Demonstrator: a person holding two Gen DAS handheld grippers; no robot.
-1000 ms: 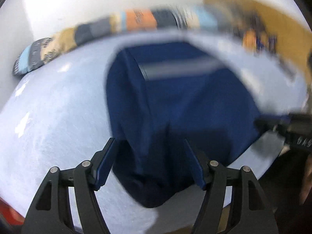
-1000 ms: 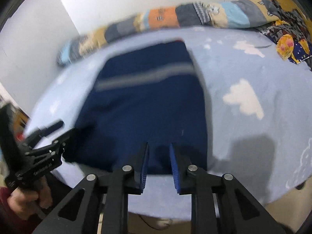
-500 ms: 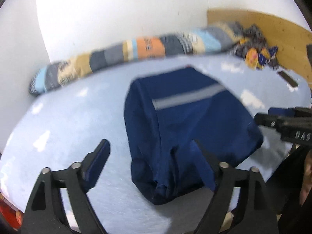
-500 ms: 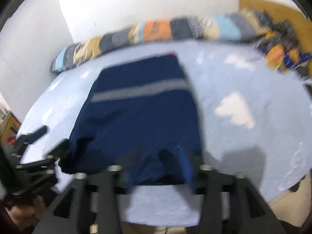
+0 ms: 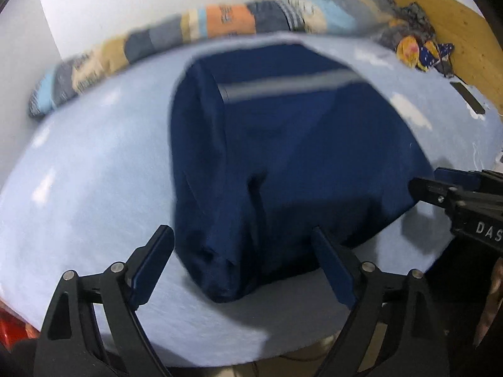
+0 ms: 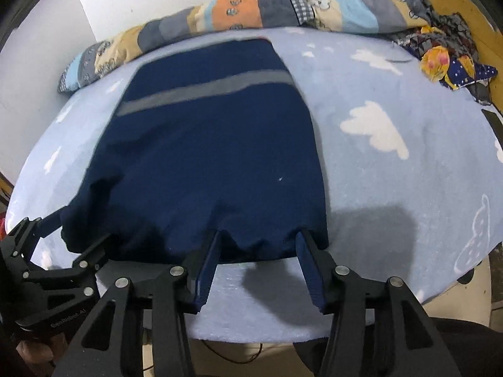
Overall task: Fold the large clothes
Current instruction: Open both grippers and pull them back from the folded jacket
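Note:
A navy garment [image 5: 295, 144] with a grey stripe lies folded on the light blue bed; it also shows in the right wrist view [image 6: 213, 144]. My left gripper [image 5: 243, 259] is open, its fingers either side of the garment's near left corner, empty. My right gripper [image 6: 257, 259] is open at the garment's near right edge, holding nothing. The right gripper [image 5: 456, 194] shows at the right of the left wrist view, and the left gripper [image 6: 56, 251] at the lower left of the right wrist view.
The bed sheet [image 6: 393, 163] has white clouds. A patchwork bolster [image 6: 239, 15] runs along the far wall. Crumpled patterned clothes [image 6: 446, 53] lie at the far right by the wooden headboard [image 5: 440, 22]. A dark flat object [image 5: 467, 97] lies near the right edge.
Both grippers have opened wider and let go of the garment's near edge. The garment now rests flat on the bed.

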